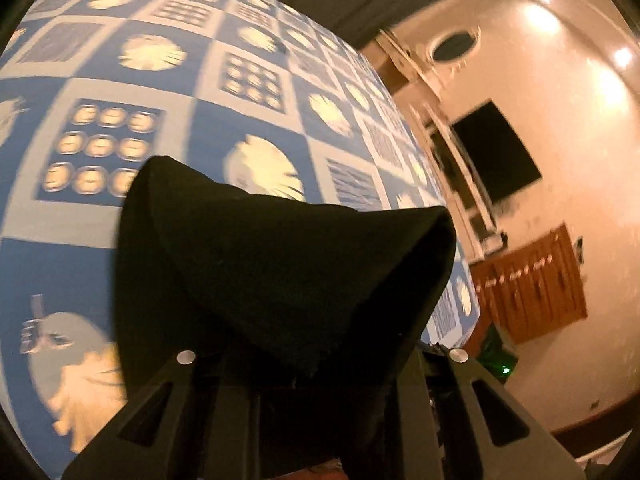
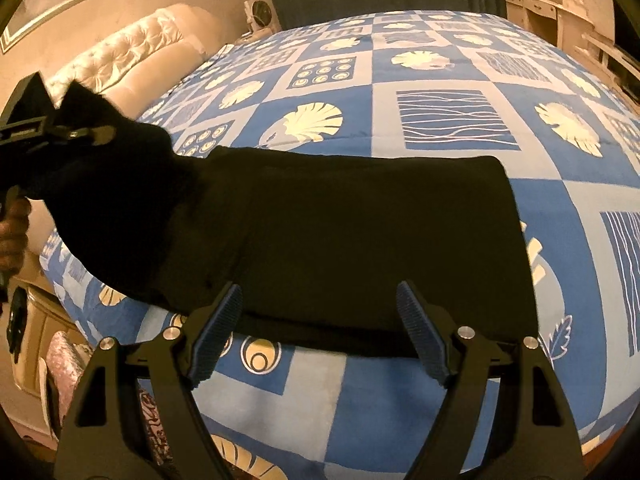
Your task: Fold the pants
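The black pants lie folded in a long band across the blue patterned bedspread. My left gripper is at the far left of the right wrist view, shut on the pants' left end and lifting it off the bed. In the left wrist view the held black cloth drapes over my left gripper and hides its fingertips. My right gripper is open and empty, its blue-padded fingers hovering just over the near edge of the pants.
A padded white headboard stands at the bed's left end. White furniture lines the right side. A dark screen and a wooden cabinet are on the wall beyond the bed.
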The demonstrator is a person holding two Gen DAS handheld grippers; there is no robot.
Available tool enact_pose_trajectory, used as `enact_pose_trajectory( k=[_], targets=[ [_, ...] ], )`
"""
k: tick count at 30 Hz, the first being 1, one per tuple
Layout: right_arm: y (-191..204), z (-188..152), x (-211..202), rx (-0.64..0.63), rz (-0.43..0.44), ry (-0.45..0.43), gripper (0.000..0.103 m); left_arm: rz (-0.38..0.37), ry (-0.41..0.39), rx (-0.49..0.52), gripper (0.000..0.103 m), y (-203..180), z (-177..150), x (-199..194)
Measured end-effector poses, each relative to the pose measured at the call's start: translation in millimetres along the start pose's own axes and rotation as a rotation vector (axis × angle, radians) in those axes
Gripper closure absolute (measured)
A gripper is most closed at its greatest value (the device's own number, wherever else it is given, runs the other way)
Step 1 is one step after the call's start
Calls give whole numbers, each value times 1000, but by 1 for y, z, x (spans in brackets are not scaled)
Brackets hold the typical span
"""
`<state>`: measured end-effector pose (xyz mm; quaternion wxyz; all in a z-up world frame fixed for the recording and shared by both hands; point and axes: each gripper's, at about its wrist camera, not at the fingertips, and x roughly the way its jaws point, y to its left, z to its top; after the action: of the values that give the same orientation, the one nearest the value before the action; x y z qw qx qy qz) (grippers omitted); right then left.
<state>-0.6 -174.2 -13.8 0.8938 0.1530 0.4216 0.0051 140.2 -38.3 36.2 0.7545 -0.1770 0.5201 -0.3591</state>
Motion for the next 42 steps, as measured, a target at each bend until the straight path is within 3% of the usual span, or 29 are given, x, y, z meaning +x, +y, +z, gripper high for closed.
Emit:
enact_pose_trajectory(
  k=[5, 12, 15, 16, 17, 18, 20, 23, 29, 35, 42],
  targets=[
    [-19, -4, -11, 52, 11, -20, 23, -7, 86, 26, 86, -28, -4, 65],
    [-40, -7, -17, 115, 19, -32, 23, 123, 137, 56, 85, -42, -14, 134],
    [-46, -9, -16, 134, 21, -31, 23, 166, 150, 54, 75, -43, -23, 154],
    [-47, -9, -16, 139, 21, -32, 23, 162, 147, 48, 69, -42, -23, 158],
    [-48, -10, -17, 141, 21, -32, 23, 150, 147, 39, 57, -43, -24, 161],
    [-48, -10, -17, 142, 20, -31, 23, 128, 146, 26, 53, -43, -24, 163],
    [-49, -10, -17, 144, 22, -31, 23, 81, 125, -2, 42, -47, -25, 162],
    [-50, -10, -19, 155, 31, -26, 23, 10, 123, -55, 36, -48, -26, 153],
    [-52, -3, -23, 201, 105, -24, 23, -29, 0, -103, 26, -42, -34, 101],
    [-54, 12, -13, 275, 208, 19, 23, 74, -134, -147, 24, -5, -52, 41],
    [-48, 27, 27, 302, 209, 141, 23, 214, -212, -188, 24, 45, -72, 6]
  ],
)
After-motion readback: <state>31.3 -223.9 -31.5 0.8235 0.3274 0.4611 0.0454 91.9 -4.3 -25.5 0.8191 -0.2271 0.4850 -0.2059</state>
